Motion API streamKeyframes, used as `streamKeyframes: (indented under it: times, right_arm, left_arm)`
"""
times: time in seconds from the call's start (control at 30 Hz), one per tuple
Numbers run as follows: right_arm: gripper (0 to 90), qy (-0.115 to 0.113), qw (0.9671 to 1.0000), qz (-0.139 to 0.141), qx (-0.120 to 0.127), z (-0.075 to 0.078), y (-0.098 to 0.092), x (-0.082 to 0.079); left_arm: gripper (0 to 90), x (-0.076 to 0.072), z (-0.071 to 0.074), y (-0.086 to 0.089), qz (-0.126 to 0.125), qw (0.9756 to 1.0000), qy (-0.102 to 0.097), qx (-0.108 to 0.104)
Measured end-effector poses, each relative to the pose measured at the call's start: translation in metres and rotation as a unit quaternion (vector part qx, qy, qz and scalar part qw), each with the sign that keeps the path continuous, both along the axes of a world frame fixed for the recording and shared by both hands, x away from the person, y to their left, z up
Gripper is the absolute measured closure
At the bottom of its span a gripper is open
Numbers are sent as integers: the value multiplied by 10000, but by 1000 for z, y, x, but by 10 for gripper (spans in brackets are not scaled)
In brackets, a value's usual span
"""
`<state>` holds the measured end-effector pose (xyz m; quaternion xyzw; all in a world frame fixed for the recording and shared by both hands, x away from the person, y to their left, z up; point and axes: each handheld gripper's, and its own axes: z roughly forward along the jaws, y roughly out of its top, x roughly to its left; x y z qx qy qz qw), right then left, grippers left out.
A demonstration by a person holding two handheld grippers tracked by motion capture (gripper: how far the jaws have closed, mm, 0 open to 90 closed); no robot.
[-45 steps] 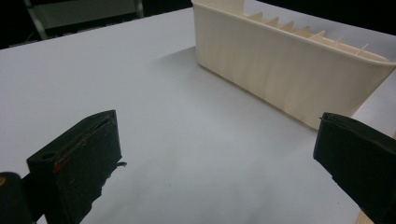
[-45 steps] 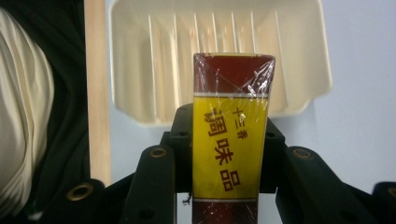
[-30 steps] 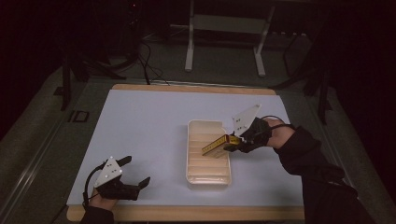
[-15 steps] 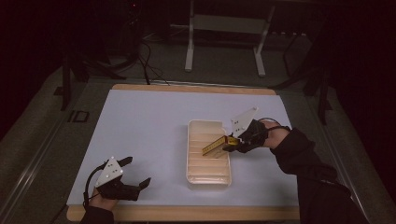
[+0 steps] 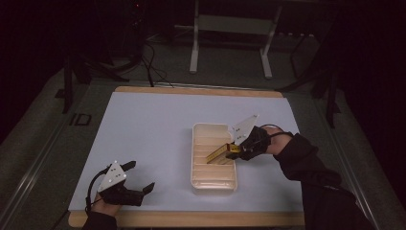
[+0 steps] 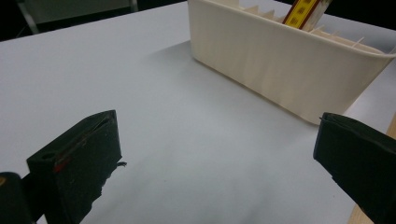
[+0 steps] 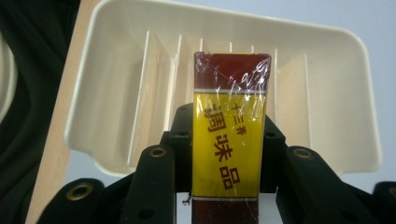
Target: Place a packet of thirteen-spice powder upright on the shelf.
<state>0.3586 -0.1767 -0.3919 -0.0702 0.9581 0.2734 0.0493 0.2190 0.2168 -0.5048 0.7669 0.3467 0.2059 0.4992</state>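
The right gripper [image 5: 235,149] is clamping a yellow-and-red wrapped packet [image 5: 219,153] over the cream divided tray [image 5: 213,182]. In the high view the packet's long axis is running from 2 o'clock down to 8 o'clock, free end lowest, dipping between the tray's dividers, which are holding nothing else visible. Against the earlier frames, the packet is sitting slightly lower and further into the tray. The left gripper [image 5: 141,177] is resting with jaws spread, unloaded, on the white table [image 5: 143,124] at 8 o'clock from the tray.
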Motion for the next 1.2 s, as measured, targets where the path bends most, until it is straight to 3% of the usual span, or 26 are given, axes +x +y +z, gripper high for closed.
streamKeyframes:
  times: [0.23,0.33,0.53,0.87,1.2]
  right_arm:
    - [675,73,9998,-40,-199,-16,11,4]
    - [675,219,9990,-125,-357,-25,20,8]
    - [671,378,9982,-193,-414,-34,29,13]
    - [667,540,9980,-257,-221,-38,44,15]
    - [675,560,9979,-328,-29,-44,56,16]
  left_arm:
    - [10,0,0,0,-5,10000,13,13]
    - [9,0,0,0,-9,10000,10,19]
    - [10,0,-1,-1,-30,10000,29,40]
    - [10,0,-1,-1,-36,10000,33,39]
    - [9,-1,0,-1,-41,10000,20,35]
